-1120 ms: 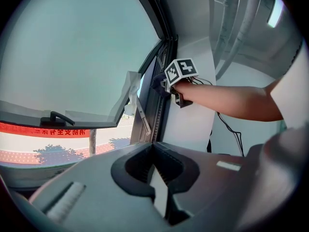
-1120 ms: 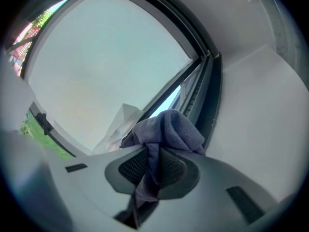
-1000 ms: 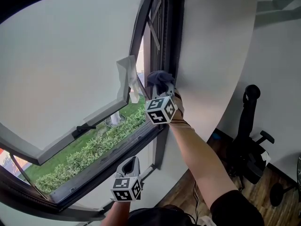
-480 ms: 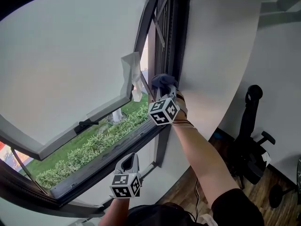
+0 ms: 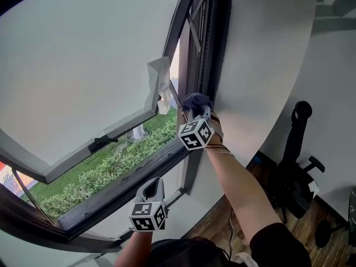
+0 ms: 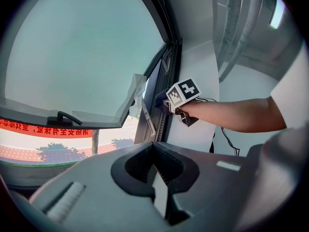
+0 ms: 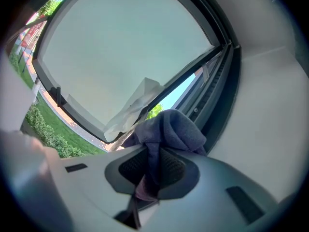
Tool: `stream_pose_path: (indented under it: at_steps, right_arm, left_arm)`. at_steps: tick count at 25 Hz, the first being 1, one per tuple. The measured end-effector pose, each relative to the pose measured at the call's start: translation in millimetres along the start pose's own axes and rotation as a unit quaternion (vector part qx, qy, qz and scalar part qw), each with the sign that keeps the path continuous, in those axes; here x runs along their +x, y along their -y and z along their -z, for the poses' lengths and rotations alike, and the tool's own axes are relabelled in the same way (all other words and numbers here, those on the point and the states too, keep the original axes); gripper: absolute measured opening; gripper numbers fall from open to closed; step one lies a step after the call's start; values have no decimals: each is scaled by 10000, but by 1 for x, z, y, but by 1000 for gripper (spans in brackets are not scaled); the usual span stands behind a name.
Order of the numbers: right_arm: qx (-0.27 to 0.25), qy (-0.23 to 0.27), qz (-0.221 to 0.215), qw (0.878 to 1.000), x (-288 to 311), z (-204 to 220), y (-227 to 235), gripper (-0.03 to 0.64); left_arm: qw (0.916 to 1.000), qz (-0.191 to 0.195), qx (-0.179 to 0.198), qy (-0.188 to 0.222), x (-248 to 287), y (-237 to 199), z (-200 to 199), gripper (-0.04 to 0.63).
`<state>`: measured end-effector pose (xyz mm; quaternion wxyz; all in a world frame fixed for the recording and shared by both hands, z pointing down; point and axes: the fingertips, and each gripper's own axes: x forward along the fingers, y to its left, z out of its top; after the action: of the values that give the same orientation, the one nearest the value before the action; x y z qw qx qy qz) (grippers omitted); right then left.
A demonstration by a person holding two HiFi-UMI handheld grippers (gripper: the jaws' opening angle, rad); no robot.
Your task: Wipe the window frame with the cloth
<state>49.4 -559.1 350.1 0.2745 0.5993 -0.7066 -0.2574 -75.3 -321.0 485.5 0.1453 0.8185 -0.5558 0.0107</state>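
My right gripper [image 5: 196, 109] is shut on a dark blue-grey cloth [image 5: 194, 100], bunched at its tip and pressed against the dark upright window frame [image 5: 214, 49] on the hinge side. In the right gripper view the cloth [image 7: 170, 132] bulges out of the closed jaws, beside the frame channel [image 7: 217, 86]. My left gripper [image 5: 152, 191] hangs low under the sill, shut with nothing in it. The left gripper view shows the right gripper's marker cube [image 6: 183, 93] at the frame.
The window sash [image 5: 83, 65] swings outward with frosted glass, its handle [image 5: 99, 142] on the lower rail. A white plastic scrap [image 5: 158, 85] hangs from the sash corner. A stay arm [image 5: 177, 100] crosses the gap. An office chair [image 5: 297, 166] stands at the right, by the white wall [image 5: 261, 54].
The right gripper with the cloth has slid a little upward along the upright frame. The left gripper has hardly moved.
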Motion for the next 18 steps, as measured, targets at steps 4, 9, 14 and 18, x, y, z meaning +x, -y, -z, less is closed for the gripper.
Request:
stream_pose_path:
  at_steps: [4, 9, 14, 18]
  right_arm:
    - [-74, -60, -5, 10000, 1, 9, -8, 54]
    - [-177, -195, -101, 9996, 3, 22, -21, 54]
    - [-341, -383, -245, 9984, 5, 44, -42, 54]
    - [-476, -620, -429, 9960, 8, 65, -62, 54]
  left_arm:
    - [10000, -45, -7, 8, -2, -4, -1, 8]
    - [10000, -67, -1, 8, -3, -5, -1, 8]
    - [10000, -55, 9, -33, -3, -4, 2, 8]
    - [10000, -57, 4, -48, -2, -6, 4, 8]
